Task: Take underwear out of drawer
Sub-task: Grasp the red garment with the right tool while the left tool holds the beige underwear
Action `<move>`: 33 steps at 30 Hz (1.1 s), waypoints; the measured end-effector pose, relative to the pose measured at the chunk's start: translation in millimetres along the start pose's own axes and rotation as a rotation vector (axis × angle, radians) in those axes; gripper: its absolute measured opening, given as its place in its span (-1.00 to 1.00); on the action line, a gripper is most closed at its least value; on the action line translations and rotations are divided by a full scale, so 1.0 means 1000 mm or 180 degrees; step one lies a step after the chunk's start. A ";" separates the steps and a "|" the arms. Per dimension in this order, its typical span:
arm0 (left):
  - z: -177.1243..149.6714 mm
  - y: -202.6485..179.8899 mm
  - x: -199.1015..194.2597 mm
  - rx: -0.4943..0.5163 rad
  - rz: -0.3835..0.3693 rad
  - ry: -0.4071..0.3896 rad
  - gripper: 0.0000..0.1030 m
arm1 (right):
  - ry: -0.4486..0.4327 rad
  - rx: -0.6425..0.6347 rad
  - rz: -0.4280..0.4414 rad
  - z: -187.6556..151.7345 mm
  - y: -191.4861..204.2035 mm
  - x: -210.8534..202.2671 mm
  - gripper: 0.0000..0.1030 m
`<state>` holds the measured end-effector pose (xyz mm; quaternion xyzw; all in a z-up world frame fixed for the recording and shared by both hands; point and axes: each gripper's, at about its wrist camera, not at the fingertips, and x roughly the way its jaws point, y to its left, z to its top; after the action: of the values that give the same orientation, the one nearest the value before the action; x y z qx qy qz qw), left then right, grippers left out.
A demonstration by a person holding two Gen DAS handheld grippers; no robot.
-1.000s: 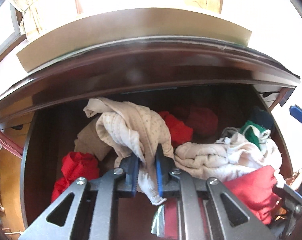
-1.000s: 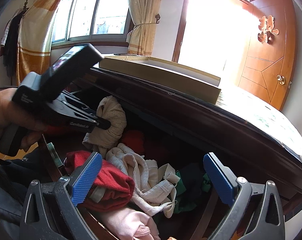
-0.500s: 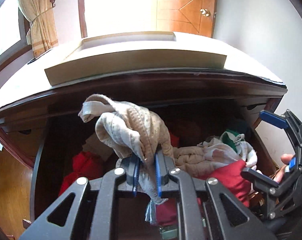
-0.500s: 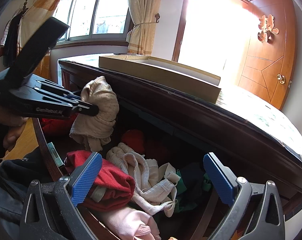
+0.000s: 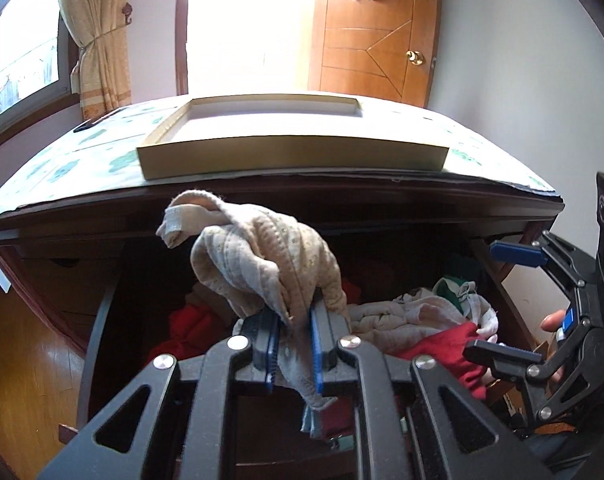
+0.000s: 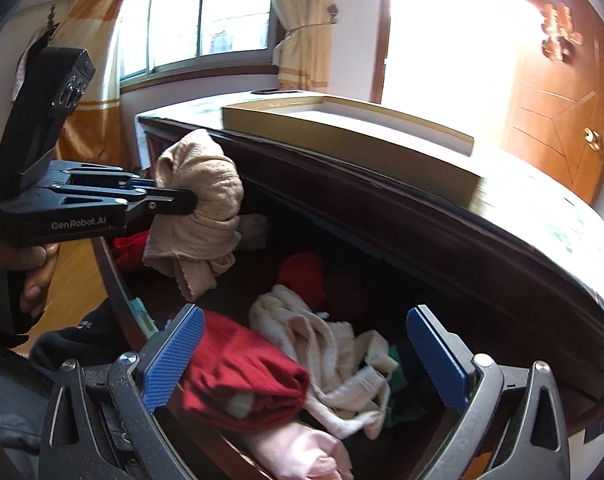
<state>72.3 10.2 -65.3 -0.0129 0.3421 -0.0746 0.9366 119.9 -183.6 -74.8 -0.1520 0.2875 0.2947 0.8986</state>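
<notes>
Your left gripper (image 5: 294, 342) is clamped on the beige underwear (image 5: 262, 256): both blue pads press the fabric between them, with a tail of cloth hanging below the jaws. In the right wrist view the same gripper (image 6: 192, 200) holds the garment (image 6: 198, 208) in the air above the left end of the open drawer (image 6: 114, 280), clear of the clothes inside.

Moving right, the drawer contents lie loose: a red garment (image 6: 242, 380) at the front, a cream garment (image 6: 321, 344) beside it, and a green item (image 6: 393, 376) partly under the cream one. A pale pink piece (image 6: 302, 452) lies at the front edge.

Above the drawer, a shallow cardboard tray (image 5: 294, 152) rests on the dresser top (image 5: 62, 168).

At the right, your right gripper (image 6: 302, 360) hovers over the drawer with its jaws spread wide and nothing between the pads; the left wrist view shows it (image 5: 509, 304) at the drawer's right end.
</notes>
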 end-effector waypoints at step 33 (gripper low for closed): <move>-0.010 0.010 -0.009 -0.0094 -0.0093 -0.0086 -0.79 | 0.1302 -0.0573 0.0875 -0.001 0.043 0.059 -0.31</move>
<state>60.7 21.2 -68.0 -0.0327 0.3302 -0.0830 0.9397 131.9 -124.0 -115.9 -0.2473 0.4538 0.4015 0.7561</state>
